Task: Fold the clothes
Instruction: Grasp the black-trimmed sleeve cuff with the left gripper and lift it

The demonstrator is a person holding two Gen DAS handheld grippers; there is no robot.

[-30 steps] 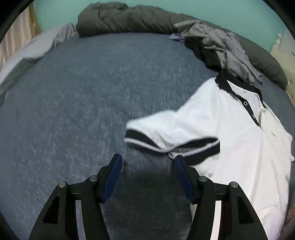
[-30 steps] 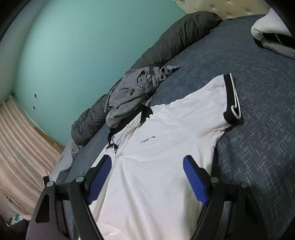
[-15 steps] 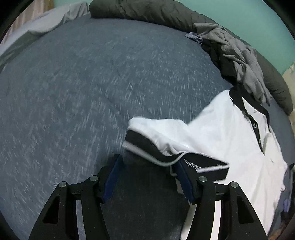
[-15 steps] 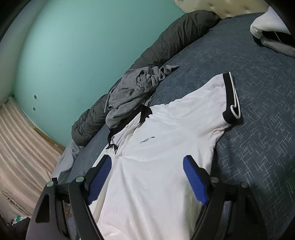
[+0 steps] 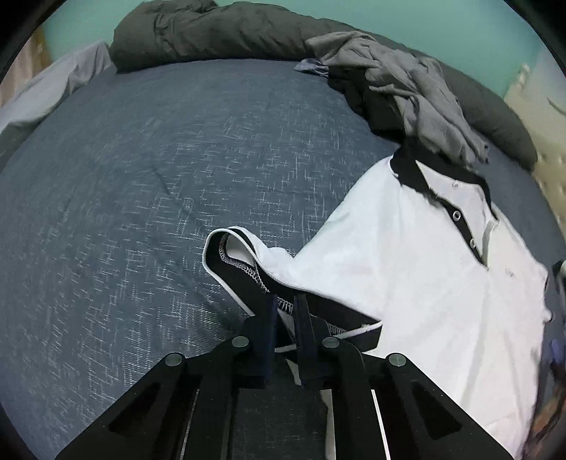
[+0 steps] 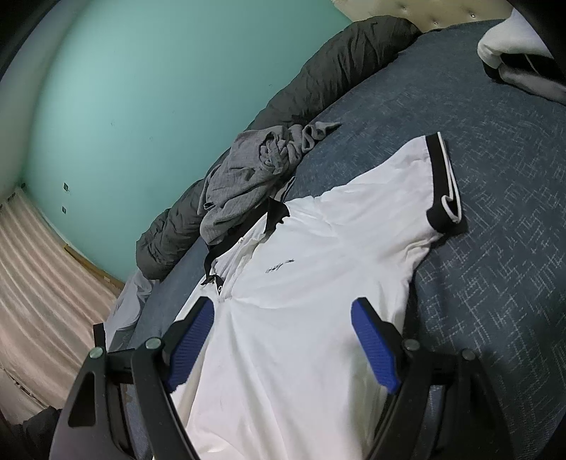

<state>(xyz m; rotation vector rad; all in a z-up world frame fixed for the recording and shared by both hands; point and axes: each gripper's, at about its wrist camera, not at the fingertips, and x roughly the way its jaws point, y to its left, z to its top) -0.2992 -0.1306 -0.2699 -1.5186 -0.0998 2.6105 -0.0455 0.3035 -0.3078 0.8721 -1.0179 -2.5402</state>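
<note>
The bed, covered in a dark blue sheet, carries everything. Along its far edge lies one rolled dark blanket, and against it one crumpled grey garment. At the far right corner, seen from the right wrist view, sits one small stack of folded clothes.

One white polo shirt with black collar and black sleeve bands lies front-up and mostly flat on the bed, its collar touching the grey garment. It looks light, soft and limp, so it will sag and crease wherever it is not supported; the thicker banded hems and the seams seem the surest places to grip.

The shirt has two sleeves. One sleeve lies spread flat. The other sleeve is raised off the sheet.

The left tool has just been closing and is now clamped on that sleeve's black band. The right tool hangs over the shirt's body with its jaws wide apart, holding nothing.
</note>
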